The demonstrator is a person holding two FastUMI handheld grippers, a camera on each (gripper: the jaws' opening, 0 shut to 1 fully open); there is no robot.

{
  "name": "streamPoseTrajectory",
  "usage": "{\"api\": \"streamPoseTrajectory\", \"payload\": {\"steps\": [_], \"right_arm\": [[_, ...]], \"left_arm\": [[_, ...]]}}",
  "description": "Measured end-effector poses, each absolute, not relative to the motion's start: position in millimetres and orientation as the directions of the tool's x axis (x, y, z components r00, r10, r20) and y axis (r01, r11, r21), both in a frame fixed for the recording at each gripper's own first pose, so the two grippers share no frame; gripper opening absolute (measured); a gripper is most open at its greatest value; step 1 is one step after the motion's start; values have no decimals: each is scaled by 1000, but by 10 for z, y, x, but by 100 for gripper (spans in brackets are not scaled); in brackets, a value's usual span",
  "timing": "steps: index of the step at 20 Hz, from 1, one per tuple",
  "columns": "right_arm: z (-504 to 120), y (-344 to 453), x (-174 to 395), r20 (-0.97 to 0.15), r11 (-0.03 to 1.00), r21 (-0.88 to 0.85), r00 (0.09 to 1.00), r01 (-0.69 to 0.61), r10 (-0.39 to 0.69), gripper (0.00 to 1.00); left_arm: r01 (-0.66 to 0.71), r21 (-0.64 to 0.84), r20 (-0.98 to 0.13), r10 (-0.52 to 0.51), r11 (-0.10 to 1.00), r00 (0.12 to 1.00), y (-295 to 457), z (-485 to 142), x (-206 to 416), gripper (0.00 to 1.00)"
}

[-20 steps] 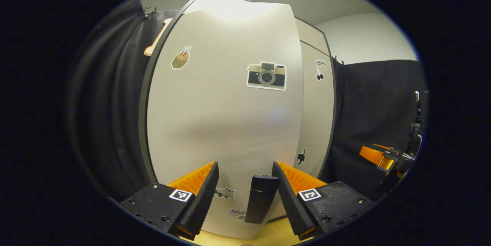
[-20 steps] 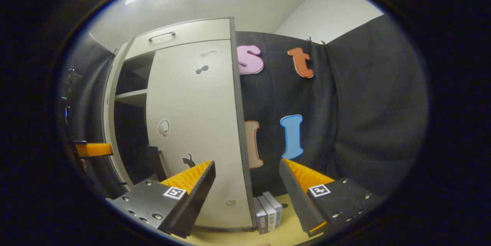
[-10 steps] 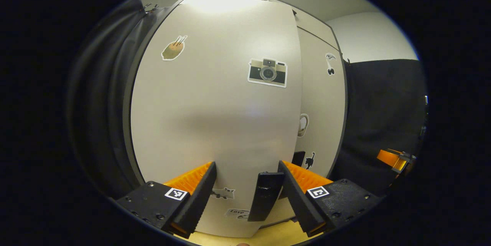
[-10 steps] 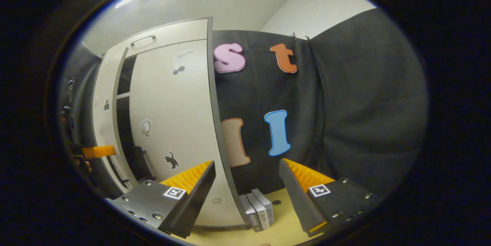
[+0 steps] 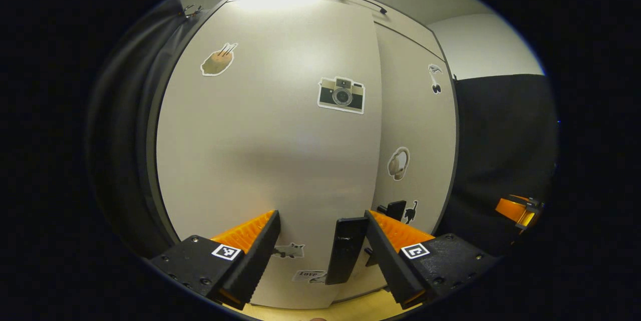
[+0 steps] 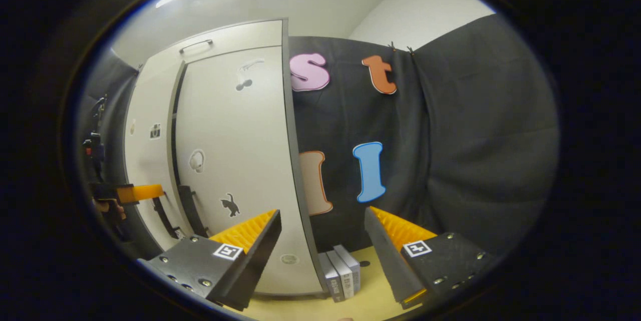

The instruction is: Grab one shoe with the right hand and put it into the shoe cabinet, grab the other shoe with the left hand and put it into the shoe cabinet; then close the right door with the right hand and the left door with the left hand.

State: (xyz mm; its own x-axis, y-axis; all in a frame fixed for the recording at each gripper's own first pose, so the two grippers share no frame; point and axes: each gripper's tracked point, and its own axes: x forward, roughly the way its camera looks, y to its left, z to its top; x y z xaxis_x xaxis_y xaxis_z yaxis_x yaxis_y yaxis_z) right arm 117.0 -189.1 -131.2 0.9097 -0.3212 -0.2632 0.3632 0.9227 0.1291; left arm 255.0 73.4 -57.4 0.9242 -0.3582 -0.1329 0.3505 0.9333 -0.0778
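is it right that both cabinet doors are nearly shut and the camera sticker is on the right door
Not quite. The camera sticker is on the left door, the one in front of the left gripper, as the left gripper view shows. The right door carries other stickers, a black cat among them. Both doors are indeed nearly shut.

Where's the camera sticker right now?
In the left gripper view, the camera sticker sits upper centre on the left door, near its right edge.

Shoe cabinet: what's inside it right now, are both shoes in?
Cannot tell. The left door and right door cover the front of the shoe cabinet, leaving a narrow dark gap; the interior and any shoes are hidden.
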Motion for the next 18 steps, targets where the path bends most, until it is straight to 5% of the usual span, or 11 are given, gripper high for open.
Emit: {"api": "streamPoseTrajectory", "payload": {"steps": [10, 18], "right_arm": [[-1337, -1863, 1181, -271, 923, 119, 906, 365, -324, 100], [-1317, -1497, 1282, -278, 953, 134, 934, 271, -226, 100]], "left_arm": [[370, -111, -129, -382, 923, 915, 738, -576, 2546, 96], [360, -120, -151, -376, 925, 914, 717, -603, 2548, 96]]}}
